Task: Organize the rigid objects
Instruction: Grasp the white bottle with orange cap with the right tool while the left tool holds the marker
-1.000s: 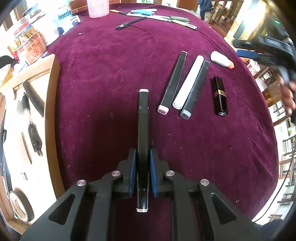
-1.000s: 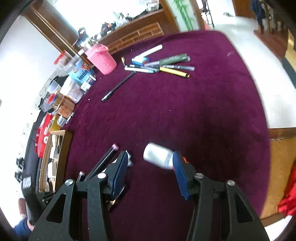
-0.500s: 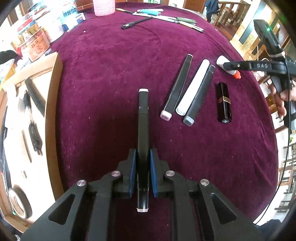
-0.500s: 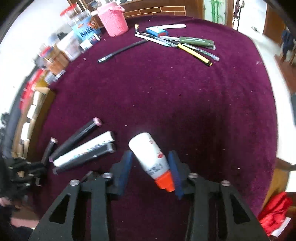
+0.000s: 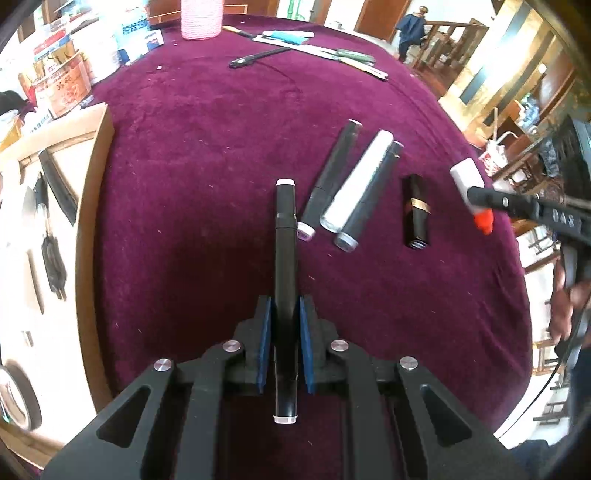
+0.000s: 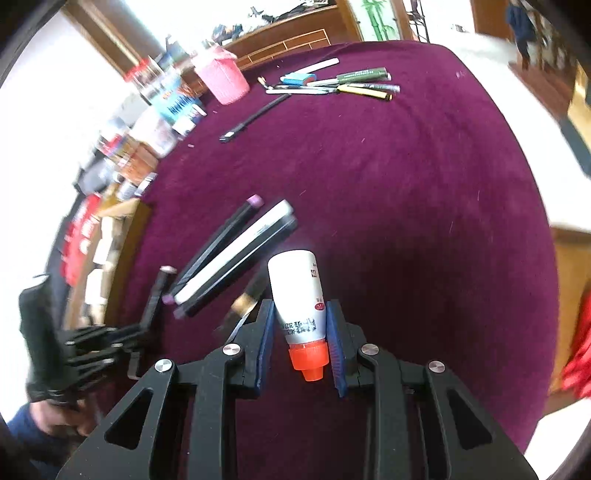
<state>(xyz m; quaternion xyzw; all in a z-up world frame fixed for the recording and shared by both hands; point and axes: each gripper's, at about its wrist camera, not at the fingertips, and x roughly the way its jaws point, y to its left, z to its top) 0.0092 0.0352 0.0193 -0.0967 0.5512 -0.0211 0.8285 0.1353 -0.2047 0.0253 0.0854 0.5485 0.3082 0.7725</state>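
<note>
My left gripper (image 5: 285,306) is shut on a black marker (image 5: 285,240) with white end caps, held just above the purple tablecloth (image 5: 207,147). Right of its tip lie three markers side by side: black (image 5: 330,177), white (image 5: 356,184) and dark grey (image 5: 369,199). A black lipstick (image 5: 416,210) lies beyond them. My right gripper (image 6: 300,314) is shut on a white bottle (image 6: 295,284) with an orange cap, cap toward the camera, lifted off the cloth. In the left wrist view that bottle (image 5: 466,177) hangs to the right of the lipstick.
A wooden tray (image 5: 92,206) holding dark tools borders the cloth on the left. A pink basket (image 5: 201,16), a loose black pen (image 5: 258,57) and several pens (image 5: 332,55) lie at the far side. Boxes and cans (image 5: 62,85) crowd the far left. The table edge curves close on the right.
The right gripper's jaws closed on the white bottle, lifted it and carried it nearer, to beside the lipstick. The left gripper kept still, holding the black marker.
</note>
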